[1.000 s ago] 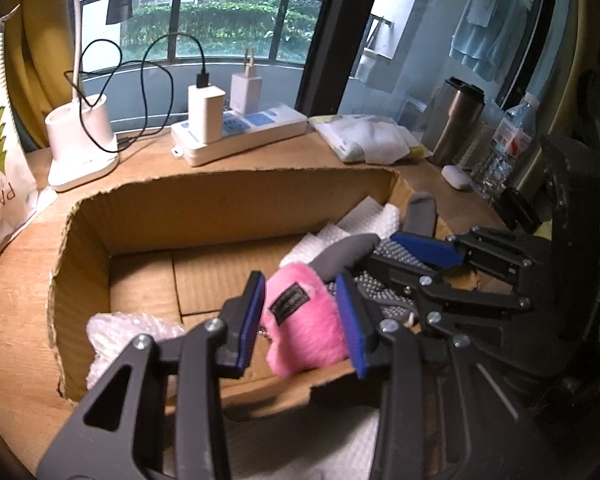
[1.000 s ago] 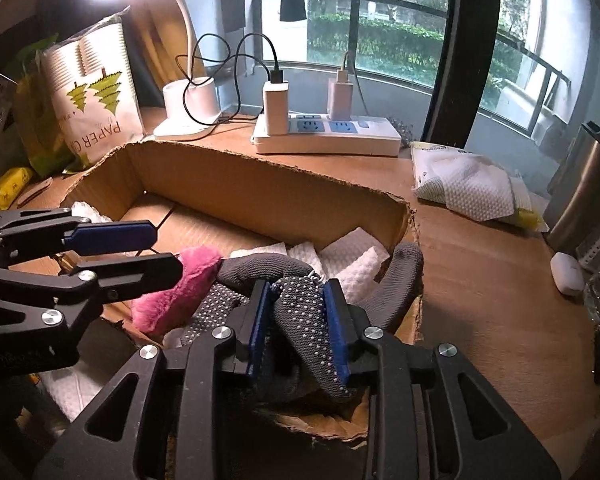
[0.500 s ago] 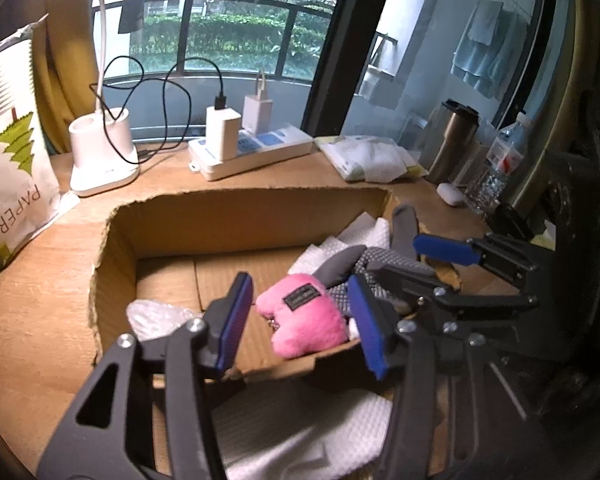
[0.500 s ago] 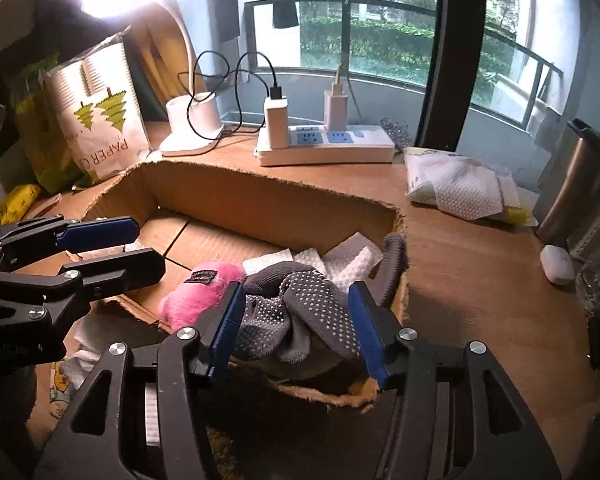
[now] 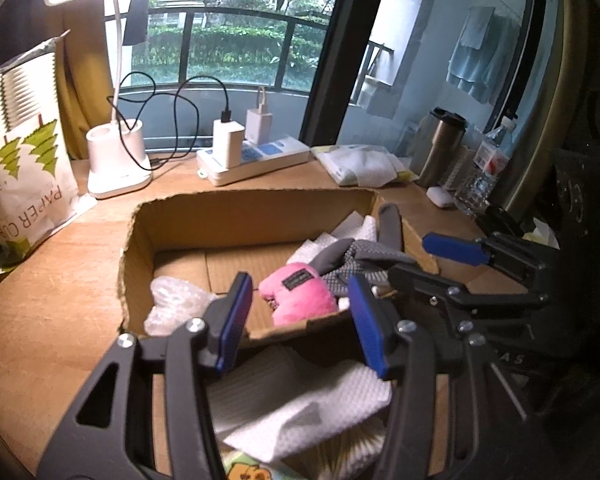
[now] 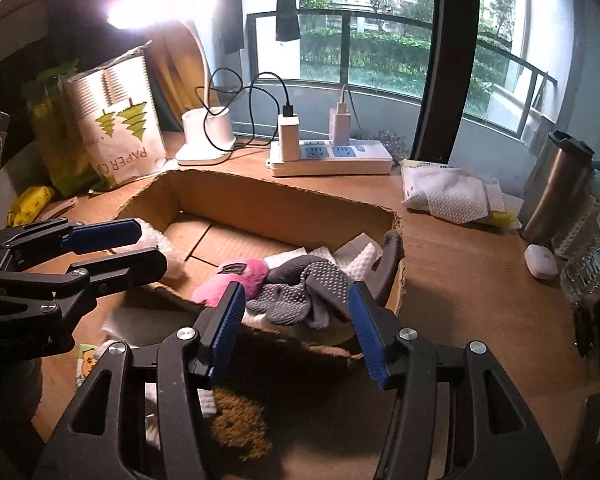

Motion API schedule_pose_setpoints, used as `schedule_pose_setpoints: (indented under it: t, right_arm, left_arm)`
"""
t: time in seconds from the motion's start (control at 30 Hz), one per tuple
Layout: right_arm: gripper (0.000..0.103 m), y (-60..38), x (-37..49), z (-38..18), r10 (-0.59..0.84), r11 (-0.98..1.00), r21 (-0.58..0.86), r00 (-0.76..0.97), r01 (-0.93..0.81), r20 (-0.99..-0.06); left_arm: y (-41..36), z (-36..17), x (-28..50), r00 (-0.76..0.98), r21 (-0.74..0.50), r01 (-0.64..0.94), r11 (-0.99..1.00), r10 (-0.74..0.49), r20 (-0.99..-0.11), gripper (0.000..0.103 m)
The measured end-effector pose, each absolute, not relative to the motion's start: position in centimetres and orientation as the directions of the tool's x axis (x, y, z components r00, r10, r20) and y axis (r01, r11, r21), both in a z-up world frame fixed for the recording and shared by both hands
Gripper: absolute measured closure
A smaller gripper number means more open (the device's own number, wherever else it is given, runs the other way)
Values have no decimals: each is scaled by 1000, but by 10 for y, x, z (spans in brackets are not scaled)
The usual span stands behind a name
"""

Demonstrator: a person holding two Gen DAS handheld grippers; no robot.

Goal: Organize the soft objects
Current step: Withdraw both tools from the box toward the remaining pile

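Note:
An open cardboard box (image 5: 252,200) (image 6: 260,196) lies on the wooden desk. Inside it a pink plush (image 5: 300,296) (image 6: 240,272) rests against a bundle of grey dotted socks (image 5: 364,256) (image 6: 308,288), with white paper sheets (image 6: 360,256) behind them. My left gripper (image 5: 300,320) (image 6: 140,246) hovers open just outside the box's near wall, its pads clear of the plush. To its right, my right gripper (image 6: 296,316) (image 5: 432,262) is open too, short of the socks and holding nothing.
Bubble wrap (image 5: 176,300) lies in the box's left corner. A white paper towel (image 5: 300,404) and a brown fuzzy thing (image 6: 240,428) lie in front of the box. Behind it stand a lamp base (image 5: 116,160), a power strip (image 5: 260,160), a paper-cup bag (image 5: 24,176) and a steel tumbler (image 6: 556,192).
Both grippers have opened and let go, the left of the pink plush and the right of the grey socks. Both have drawn back and up out of the box.

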State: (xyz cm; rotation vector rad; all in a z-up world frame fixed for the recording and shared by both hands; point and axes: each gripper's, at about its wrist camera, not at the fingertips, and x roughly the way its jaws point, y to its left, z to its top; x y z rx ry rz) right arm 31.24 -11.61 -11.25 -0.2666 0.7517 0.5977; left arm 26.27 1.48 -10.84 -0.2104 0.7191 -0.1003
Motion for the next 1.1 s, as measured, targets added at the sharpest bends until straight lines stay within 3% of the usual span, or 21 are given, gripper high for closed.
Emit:
schedule_pose_setpoints:
  t: [0.77,1.1]
  right_arm:
    - [46,-113,263,-118,407,797,-23,565,-604,-718]
    - [46,-96,249,-126,415,777,-21,537,-629,-734]
  left_arm:
    - [25,-116,207,757,-230,-9,973,-144,-638,48]
    - [43,-127,189,754,-248,-40,968,-133,-643,41]
